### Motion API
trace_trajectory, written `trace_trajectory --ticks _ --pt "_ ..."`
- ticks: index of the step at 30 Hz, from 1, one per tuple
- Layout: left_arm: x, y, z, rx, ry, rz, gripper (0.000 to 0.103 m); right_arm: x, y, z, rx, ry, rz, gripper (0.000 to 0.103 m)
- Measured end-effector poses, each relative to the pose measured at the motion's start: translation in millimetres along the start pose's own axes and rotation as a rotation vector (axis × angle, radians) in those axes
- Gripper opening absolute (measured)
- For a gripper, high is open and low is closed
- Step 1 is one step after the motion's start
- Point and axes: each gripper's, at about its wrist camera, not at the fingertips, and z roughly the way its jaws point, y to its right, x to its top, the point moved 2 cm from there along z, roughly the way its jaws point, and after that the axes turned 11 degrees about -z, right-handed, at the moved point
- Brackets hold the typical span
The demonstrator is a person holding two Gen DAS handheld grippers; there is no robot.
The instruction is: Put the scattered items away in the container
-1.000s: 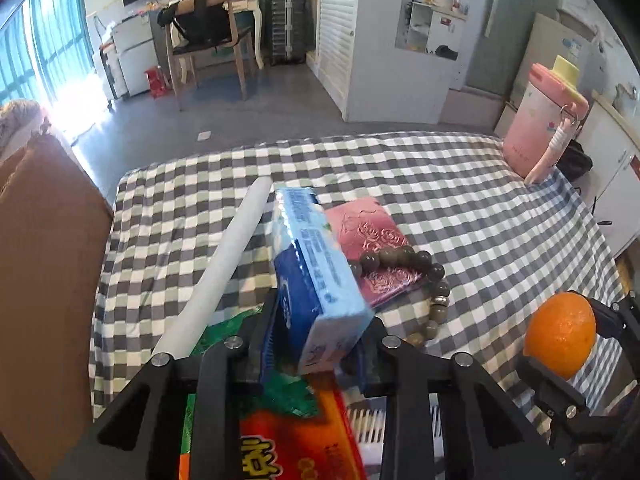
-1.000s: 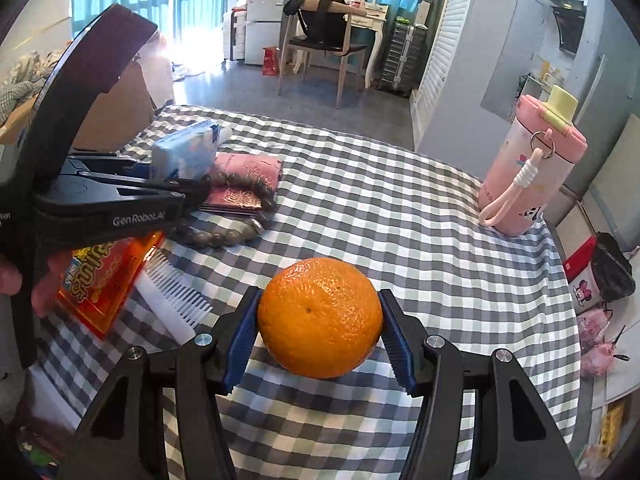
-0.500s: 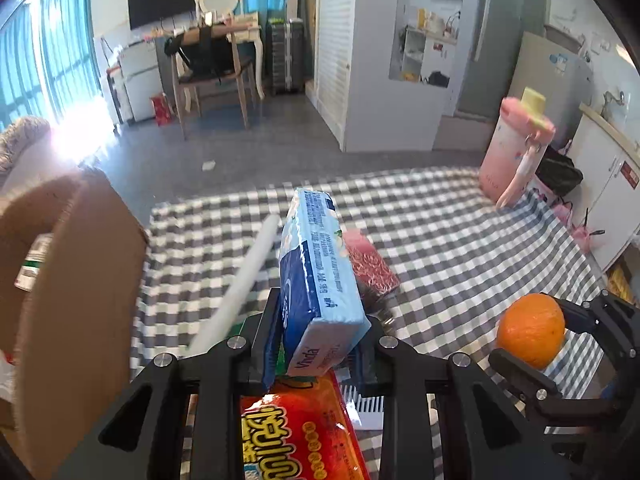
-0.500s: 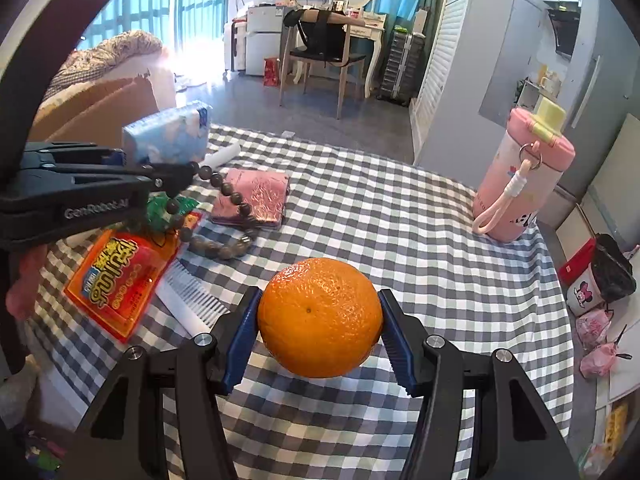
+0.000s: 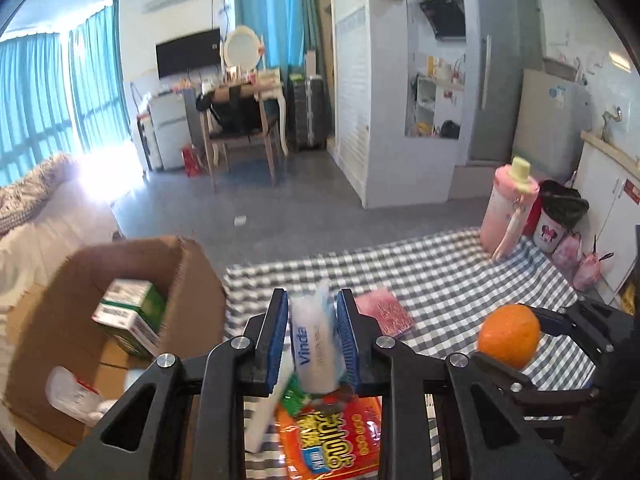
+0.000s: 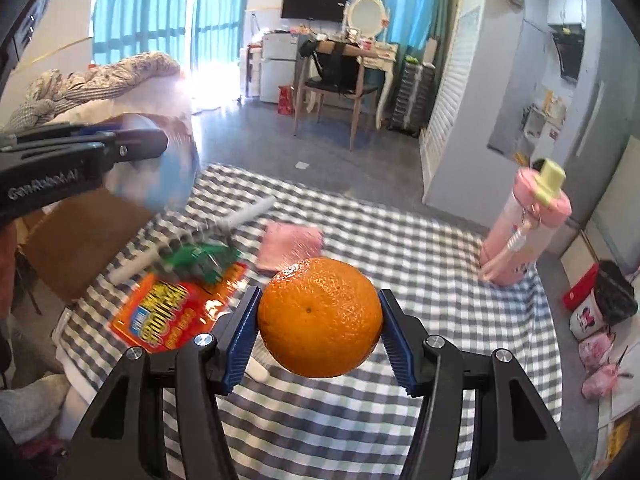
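My left gripper [image 5: 312, 300] is shut on a blue-and-white tissue pack [image 5: 314, 344], and its jaws are closing tighter on it. The pack hangs above the table's left edge, beside an open cardboard box [image 5: 192, 280] that stands lower on the left. In the right wrist view the left gripper [image 6: 132, 140] and the blurred tissue pack [image 6: 168, 176] are at the upper left. My right gripper [image 6: 320, 293] is shut on an orange [image 6: 320, 318], held above the checkered tablecloth [image 6: 420, 280]. The orange [image 5: 509, 336] also shows at the right of the left wrist view.
The box holds a green-and-white carton [image 5: 132, 316] and a plastic-wrapped item [image 5: 76, 396]. On the cloth lie an orange snack bag [image 6: 172, 316], a pink pouch [image 6: 290, 246], a white tube [image 6: 248, 212] and a green packet [image 6: 200, 260]. A pink bottle [image 6: 520, 228] stands far right.
The left gripper has risen and swung left with the tissue pack, bringing the inside of the cardboard box into view. The right gripper has lifted a little with the orange.
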Motion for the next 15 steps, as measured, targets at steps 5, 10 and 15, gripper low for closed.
trace_trajectory --ticks 5,10,15 --pt "-2 -22 -7 0.000 -0.010 -0.019 0.026 15 -15 -4 0.014 0.030 -0.023 0.057" --pt "-27 -23 13 -0.049 -0.101 -0.025 0.060 16 -27 0 0.018 0.011 -0.039 0.057" --pt "-58 -11 39 -0.063 -0.178 -0.009 0.069 10 -29 2 0.006 -0.013 -0.040 0.057"
